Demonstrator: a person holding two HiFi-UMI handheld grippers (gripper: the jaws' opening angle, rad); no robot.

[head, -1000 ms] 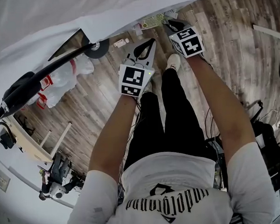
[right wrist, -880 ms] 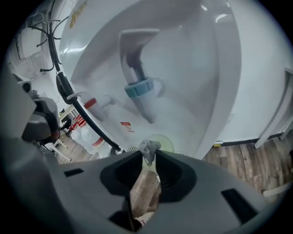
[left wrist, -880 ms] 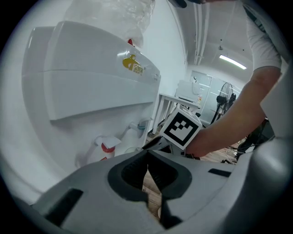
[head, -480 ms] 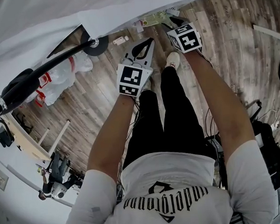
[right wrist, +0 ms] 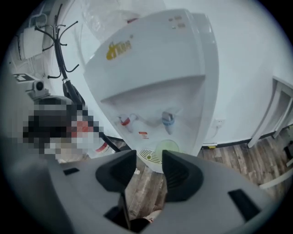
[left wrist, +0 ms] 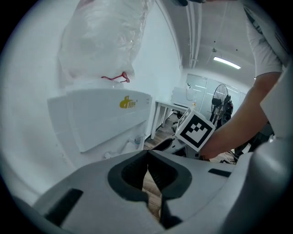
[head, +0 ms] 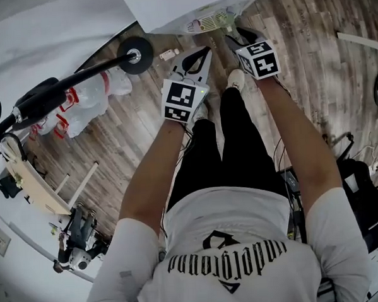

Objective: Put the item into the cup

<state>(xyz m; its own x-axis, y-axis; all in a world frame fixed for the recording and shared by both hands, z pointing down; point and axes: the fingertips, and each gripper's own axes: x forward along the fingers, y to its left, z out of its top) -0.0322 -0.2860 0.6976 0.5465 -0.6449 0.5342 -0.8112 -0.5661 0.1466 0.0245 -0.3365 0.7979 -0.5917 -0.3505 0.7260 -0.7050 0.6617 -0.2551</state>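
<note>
A pale green cup [right wrist: 167, 147] stands on the drip tray of a white water dispenser [right wrist: 155, 68], below its blue tap [right wrist: 168, 119]. From the head view the cup [head: 222, 18] shows at the dispenser's foot. I cannot see what is inside it, and no loose item shows. My right gripper [right wrist: 149, 155] hangs above and in front of the cup. Its jaws have just been opening and now stand open with nothing between them. My left gripper [left wrist: 147, 154] is shut and empty, to the left of the right one [head: 232, 32] and beside the dispenser [left wrist: 98, 119].
A black coat stand on a wheeled base [head: 136, 53] and plastic bags [head: 91, 98] lie left of the dispenser. A red tap [right wrist: 125, 121] sits beside the blue one. White table legs [right wrist: 279, 109] stand at the right. The person's legs and shoes [head: 234, 81] are below both grippers.
Both grippers have risen a little in front of the dispenser. The head view has swung, so the coat stand base and dispenser foot now sit nearer the top edge.
</note>
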